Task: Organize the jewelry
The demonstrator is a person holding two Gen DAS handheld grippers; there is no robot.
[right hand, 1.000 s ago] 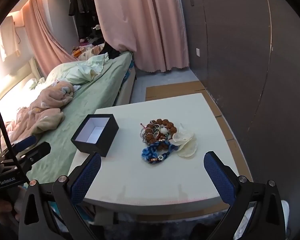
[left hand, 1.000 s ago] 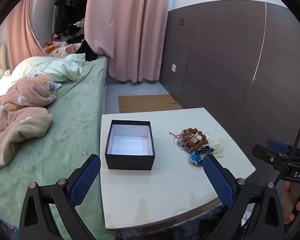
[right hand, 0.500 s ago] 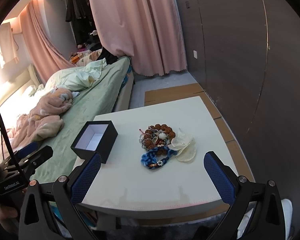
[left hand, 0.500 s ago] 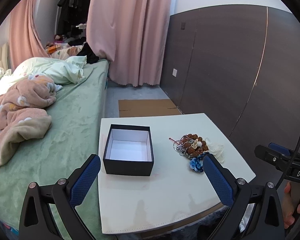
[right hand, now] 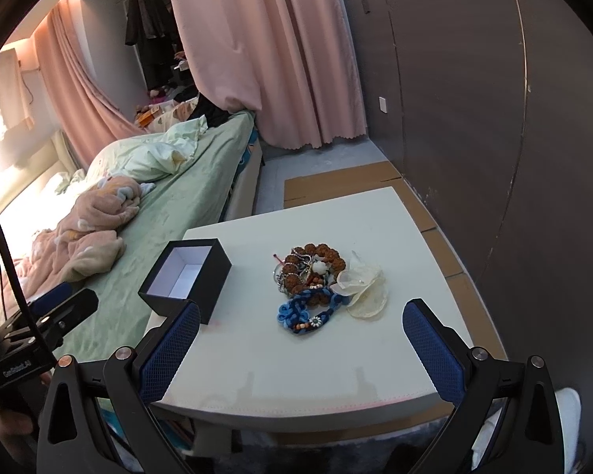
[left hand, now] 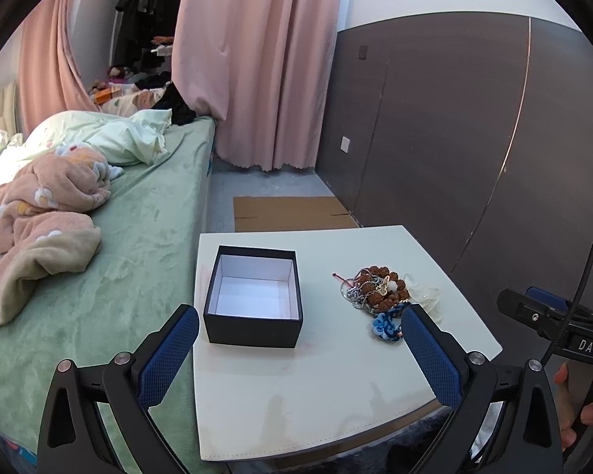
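A black box (left hand: 253,308) with a white lining is sitting open-topped on the left part of the white table (left hand: 316,395), near the edge beside the bed (left hand: 118,276). Nothing is showing inside it; its floor and inner walls are lying bare. To its right, well apart from it, the jewelry (right hand: 316,280) is lying in one heap on the table: a brown bead bracelet (right hand: 328,254) tangled with silver chain, a blue knotted cord (right hand: 300,310) at the near side, and a pale translucent piece (right hand: 365,288) touching the heap's right. The left gripper (left hand: 296,331) is hovering at the near table edge with jaws spread wide, holding nothing. The right gripper (right hand: 300,328) is likewise gaping wide and carrying nothing, facing the heap.
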